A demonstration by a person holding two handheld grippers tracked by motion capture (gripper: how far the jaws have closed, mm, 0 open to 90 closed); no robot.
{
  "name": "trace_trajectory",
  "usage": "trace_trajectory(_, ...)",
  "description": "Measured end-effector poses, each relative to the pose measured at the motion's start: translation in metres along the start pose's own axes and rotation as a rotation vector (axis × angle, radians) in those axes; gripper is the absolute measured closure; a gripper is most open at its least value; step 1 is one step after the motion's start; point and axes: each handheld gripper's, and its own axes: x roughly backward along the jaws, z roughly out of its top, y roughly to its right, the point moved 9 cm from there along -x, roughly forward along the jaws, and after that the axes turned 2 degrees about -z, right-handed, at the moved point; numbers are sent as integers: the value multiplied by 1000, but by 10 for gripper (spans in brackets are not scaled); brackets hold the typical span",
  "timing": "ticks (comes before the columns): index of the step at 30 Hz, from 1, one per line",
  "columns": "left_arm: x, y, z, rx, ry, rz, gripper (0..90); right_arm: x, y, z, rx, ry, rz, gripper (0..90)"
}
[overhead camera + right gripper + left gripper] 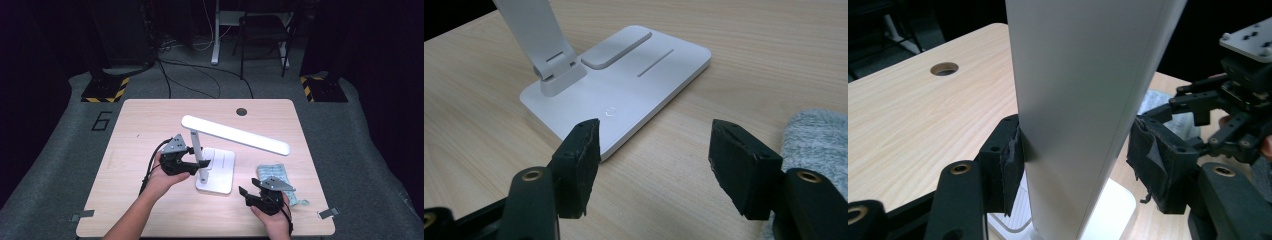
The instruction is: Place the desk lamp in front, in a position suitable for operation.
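1. Nearest to the person, the right gripper (248,193) rests low over the table (150,210), its jaws wide apart with nothing between them. In the right gripper view they point at the near corner of the lamp base (624,85) but do not touch it.
2. Just beside this gripper, on its outer side, lies a pale blue cloth (275,176), fluffy and soft.
3. A little farther, the left gripper (198,163) stands at the stem (1083,125) of the white desk lamp (220,150). Its jaws are around the stem: one pad touches the stem's edge, the other stands a little off. So the hold is loose, not clamped.
4. The lamp stands in the middle of the table, on the flat rectangular base, and the long light bar (235,134) slopes out to the right over it.
5. I judge the lamp is stiff, smooth plastic and rather slippery. The base is probably the heavy part; the bar is light but its hinge can swing.
6. The best place to hold is low on the stem, near the hinge block (556,75), with the base kept steady.
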Motion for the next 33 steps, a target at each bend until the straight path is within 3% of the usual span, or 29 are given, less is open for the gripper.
trace_trajectory(10,5,5,-2,0,-6,-31,410,-1,-1,-1,6,-7,1,372)
trace_trajectory(18,12,9,-6,3,9,-38,522,-2,1,-1,-6,-4,-4,372)
trace_trajectory(22,13,10,-7,-10,4,-34,524,-2,1,-2,-14,-14,-4,372)
trace_trajectory(26,16,14,-9,-23,1,-61,516,-3,1,-2,-15,-12,-1,372)
trace_trajectory(33,21,20,-12,-17,20,-71,513,-2,2,-2,-35,-12,-3,372)
